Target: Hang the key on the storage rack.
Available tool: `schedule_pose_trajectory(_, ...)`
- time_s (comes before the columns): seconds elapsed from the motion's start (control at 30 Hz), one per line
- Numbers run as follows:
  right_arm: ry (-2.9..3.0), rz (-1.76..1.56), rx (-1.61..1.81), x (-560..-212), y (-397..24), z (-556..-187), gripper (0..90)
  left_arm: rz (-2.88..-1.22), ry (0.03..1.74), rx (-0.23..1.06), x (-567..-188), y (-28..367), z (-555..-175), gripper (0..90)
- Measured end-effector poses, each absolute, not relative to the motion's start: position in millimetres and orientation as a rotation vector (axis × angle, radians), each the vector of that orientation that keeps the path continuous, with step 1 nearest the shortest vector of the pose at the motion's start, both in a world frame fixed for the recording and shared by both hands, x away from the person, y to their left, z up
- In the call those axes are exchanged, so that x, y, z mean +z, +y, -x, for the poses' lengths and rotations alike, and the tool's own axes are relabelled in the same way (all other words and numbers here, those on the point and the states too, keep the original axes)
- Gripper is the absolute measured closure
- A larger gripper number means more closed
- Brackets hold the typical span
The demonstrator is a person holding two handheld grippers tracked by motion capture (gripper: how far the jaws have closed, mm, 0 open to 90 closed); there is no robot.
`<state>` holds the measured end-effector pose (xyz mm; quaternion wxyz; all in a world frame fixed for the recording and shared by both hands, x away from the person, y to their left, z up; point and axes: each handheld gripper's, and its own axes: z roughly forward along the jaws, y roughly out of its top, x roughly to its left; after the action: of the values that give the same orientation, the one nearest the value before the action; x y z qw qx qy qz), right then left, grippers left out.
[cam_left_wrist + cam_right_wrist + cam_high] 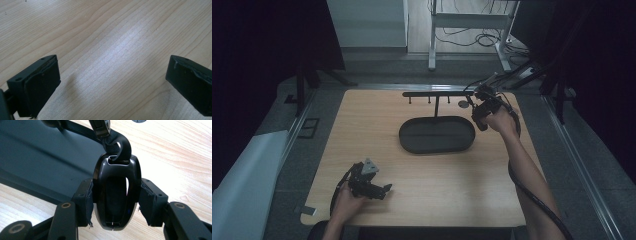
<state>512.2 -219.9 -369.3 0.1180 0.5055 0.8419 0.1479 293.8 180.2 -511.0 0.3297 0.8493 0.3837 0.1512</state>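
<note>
Looking down from the high view, the right gripper (479, 107) sits at the tray's (437, 148) two o'clock, just below the right end of the rack bar (437, 94), while the left gripper (382, 190) rests well apart at seven o'clock. Its own view shows the jaws spread wide over bare table (112, 37). The right gripper view shows its jaws clamped on a glossy black key fob (116, 195), long axis toward twelve o'clock, strap (120, 145) leading toward the tray's rim.

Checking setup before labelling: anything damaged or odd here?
Minor wear: the pads of the right gripper, clamped on a glossy black key fob, look frayed at their lower edges. Otherwise the tray and the hook rack sit square; no spills.
</note>
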Motion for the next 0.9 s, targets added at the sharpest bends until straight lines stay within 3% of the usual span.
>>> schedule_pose_trajectory(0.9,2.389,-1.458,0.536,-402.5,-200.4,-521.2,47.2,-2.230,1.001,0.395,-511.4,180.2,-293.2,0.0)
